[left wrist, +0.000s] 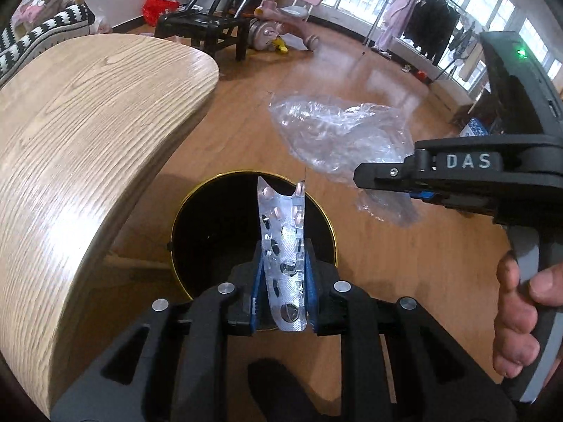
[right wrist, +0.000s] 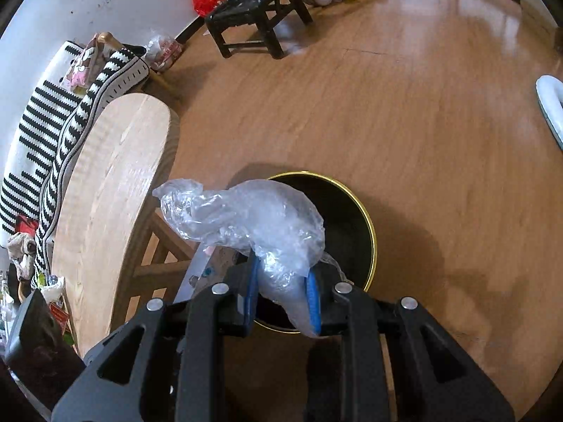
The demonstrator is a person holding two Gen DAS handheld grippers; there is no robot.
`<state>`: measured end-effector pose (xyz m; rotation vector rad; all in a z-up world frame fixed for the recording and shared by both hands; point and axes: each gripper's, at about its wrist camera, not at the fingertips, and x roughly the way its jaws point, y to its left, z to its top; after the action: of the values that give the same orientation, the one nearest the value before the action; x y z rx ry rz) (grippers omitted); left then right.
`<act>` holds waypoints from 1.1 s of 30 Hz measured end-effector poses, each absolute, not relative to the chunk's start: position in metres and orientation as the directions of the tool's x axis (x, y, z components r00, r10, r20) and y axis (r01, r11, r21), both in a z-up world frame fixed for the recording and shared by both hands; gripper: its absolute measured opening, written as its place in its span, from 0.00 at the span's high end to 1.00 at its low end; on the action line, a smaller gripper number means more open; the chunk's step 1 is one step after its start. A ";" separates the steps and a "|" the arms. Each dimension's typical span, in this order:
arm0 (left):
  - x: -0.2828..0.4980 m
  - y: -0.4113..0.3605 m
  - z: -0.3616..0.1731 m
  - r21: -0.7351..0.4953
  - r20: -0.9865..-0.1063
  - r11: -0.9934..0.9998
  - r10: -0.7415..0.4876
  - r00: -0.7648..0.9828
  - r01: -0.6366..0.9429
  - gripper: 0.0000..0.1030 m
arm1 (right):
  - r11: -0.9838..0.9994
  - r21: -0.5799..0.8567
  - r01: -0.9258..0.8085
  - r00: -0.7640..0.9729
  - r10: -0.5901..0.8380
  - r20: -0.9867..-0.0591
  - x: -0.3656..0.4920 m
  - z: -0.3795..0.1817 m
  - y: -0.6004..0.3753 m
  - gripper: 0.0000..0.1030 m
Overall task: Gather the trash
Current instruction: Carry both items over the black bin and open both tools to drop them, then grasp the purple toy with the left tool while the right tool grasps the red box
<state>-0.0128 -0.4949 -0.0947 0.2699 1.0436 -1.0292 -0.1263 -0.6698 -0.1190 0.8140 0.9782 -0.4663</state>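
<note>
My left gripper [left wrist: 285, 246] is shut on a silver blister pack [left wrist: 281, 218], which stands upright between the blue pads over the mouth of a black bin with a gold rim [left wrist: 174, 232]. On the right, a hand [left wrist: 517, 316] holds my right gripper [left wrist: 366, 179], shut on a crumpled clear plastic bag [left wrist: 334, 130]. In the right wrist view the right gripper [right wrist: 283, 270] pinches the bag [right wrist: 246, 218] just above the near left part of the bin [right wrist: 373, 242]. The blister pack [right wrist: 195, 274] shows as a silver strip at the left.
A round light-wood table [left wrist: 88, 123] [right wrist: 116, 176] stands close on the left of the bin. Beyond it is a striped sofa [right wrist: 52, 133]. A black stool [left wrist: 204, 28] [right wrist: 253, 10], toys and a clothes rack [left wrist: 422, 17] stand farther off on the wooden floor [right wrist: 387, 123].
</note>
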 end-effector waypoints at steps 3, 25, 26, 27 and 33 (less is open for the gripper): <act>-0.014 -0.497 -0.095 -0.264 -0.811 0.536 -0.573 0.116 0.802 0.78 | 0.623 0.384 0.681 0.500 -0.014 -0.866 -0.125 -0.117 -0.671 0.72; -0.011 -0.380 -0.010 -0.195 -0.728 0.653 -0.596 0.338 0.731 0.08 | 0.822 0.257 0.508 0.622 -0.145 -0.770 -0.099 -0.042 -0.584 0.13; -0.009 -0.362 -0.004 -0.177 -0.721 0.675 -0.584 0.373 0.716 0.07 | 0.843 0.249 0.477 0.636 -0.135 -0.760 -0.092 -0.036 -0.570 0.12; -0.006 -0.342 0.002 -0.162 -0.712 0.697 -0.573 0.406 0.698 0.07 | 0.864 0.242 0.441 0.650 -0.122 -0.750 -0.085 -0.031 -0.555 0.10; 0.022 -0.213 0.026 -0.136 -0.703 0.846 -0.449 0.551 0.516 0.07 | 0.960 0.225 0.166 0.700 0.046 -0.713 -0.033 -0.008 -0.444 0.09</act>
<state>0.0224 -0.2129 0.0264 0.0898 0.8049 -0.5715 -0.0331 -0.4438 -0.0079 0.2835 0.7954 -0.0675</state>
